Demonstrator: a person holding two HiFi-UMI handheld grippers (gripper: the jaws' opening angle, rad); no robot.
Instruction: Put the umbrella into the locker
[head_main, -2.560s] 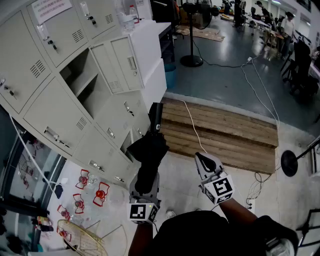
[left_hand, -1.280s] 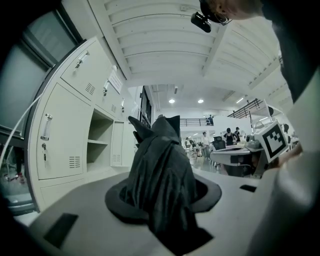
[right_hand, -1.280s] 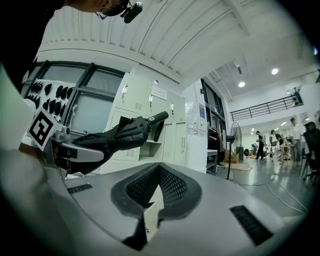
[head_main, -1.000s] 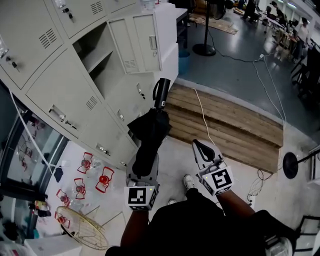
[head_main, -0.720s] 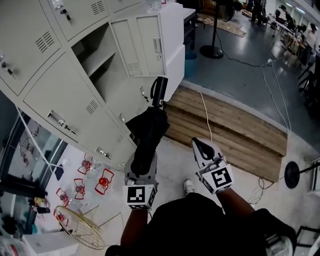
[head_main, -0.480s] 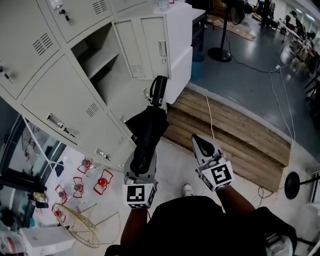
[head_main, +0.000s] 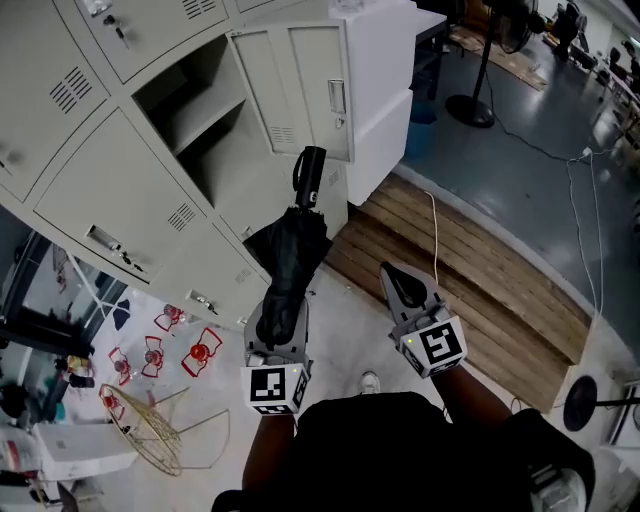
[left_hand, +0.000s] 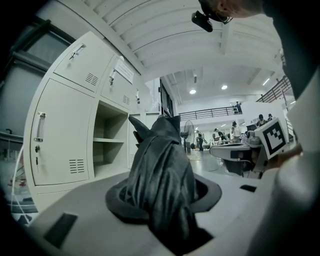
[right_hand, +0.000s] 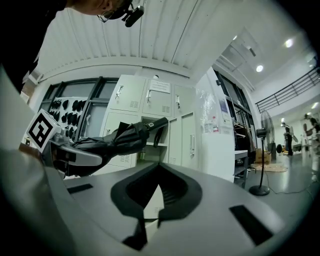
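A black folded umbrella (head_main: 290, 260) sticks out forward from my left gripper (head_main: 279, 327), which is shut on its fabric near the tip end. Its handle (head_main: 310, 175) points at the grey lockers. The open locker (head_main: 190, 120) has one shelf, and its door (head_main: 300, 90) is swung out to the right. In the left gripper view the umbrella (left_hand: 160, 170) fills the space between the jaws, with the open locker (left_hand: 110, 145) ahead on the left. My right gripper (head_main: 397, 283) rides beside it, shut and empty. The right gripper view shows the umbrella (right_hand: 115, 142) at the left.
A white cabinet (head_main: 385, 60) stands right of the locker door. A wooden platform (head_main: 470, 260) lies ahead on the right, with a cable over it. A fan stand (head_main: 470, 105) is beyond. Red ornaments (head_main: 190, 350) and a gold wire frame (head_main: 150, 440) lie on the floor at left.
Both grippers have moved toward the lockers, and the open locker now sits closer ahead of the umbrella handle. The left grip on the umbrella is unchanged.
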